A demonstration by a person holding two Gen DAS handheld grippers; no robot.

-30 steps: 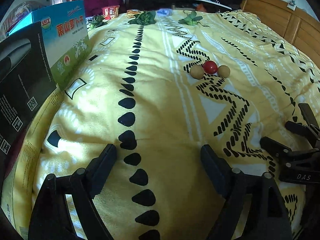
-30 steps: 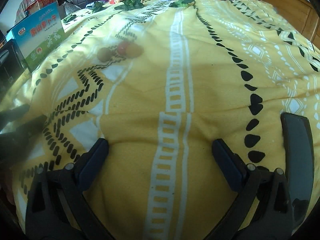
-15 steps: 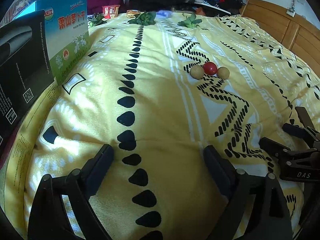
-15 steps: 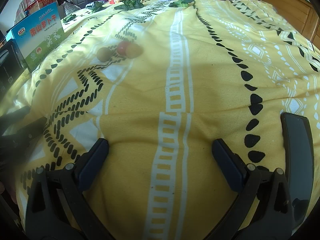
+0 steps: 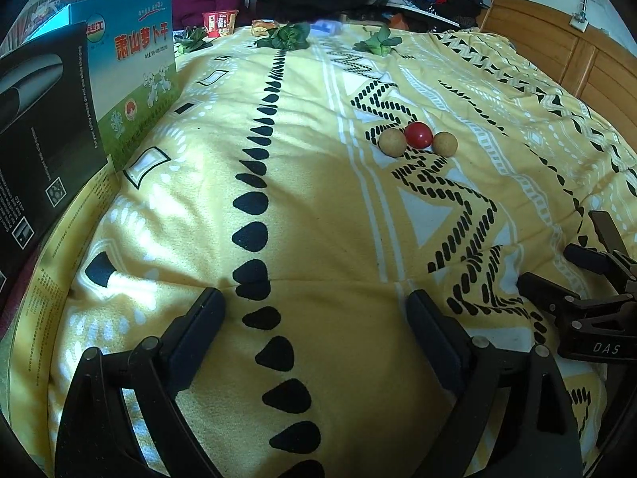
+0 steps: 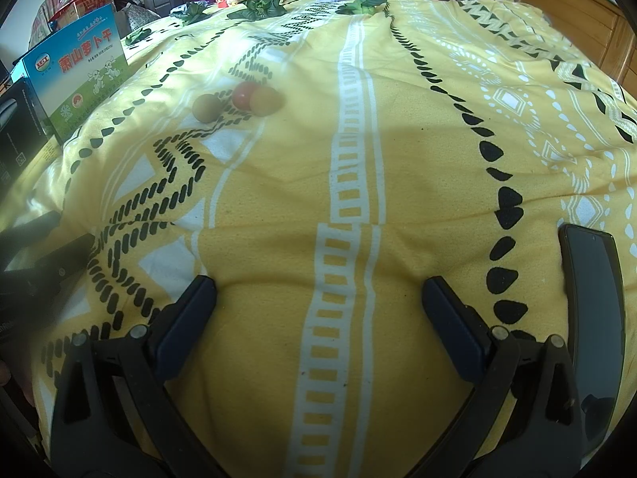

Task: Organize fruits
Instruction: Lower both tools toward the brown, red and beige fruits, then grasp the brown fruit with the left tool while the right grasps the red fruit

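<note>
Fruit position relative to my two grippers decides the reach. Three small round fruits lie in a short row on the yellow patterned bedspread [image 5: 318, 207], well ahead of both tools: a tan round fruit [image 5: 392, 142], a glossy red round fruit [image 5: 419, 134] and a second tan round fruit [image 5: 444, 143]. The row runs crosswise to my line of approach, and the red one touches or nearly touches each neighbour.

My left gripper [image 5: 316, 310] has its jaws spread wide with nothing between them; the fruits sit forward and to its right. My right gripper [image 6: 318, 294] is likewise spread wide and empty; the fruits sit forward and to its left, the second tan fruit closest.

Judgement: neither gripper is clearly nearer. The outer tan fruits are the accessible ones; the red one is flanked on both sides
</note>
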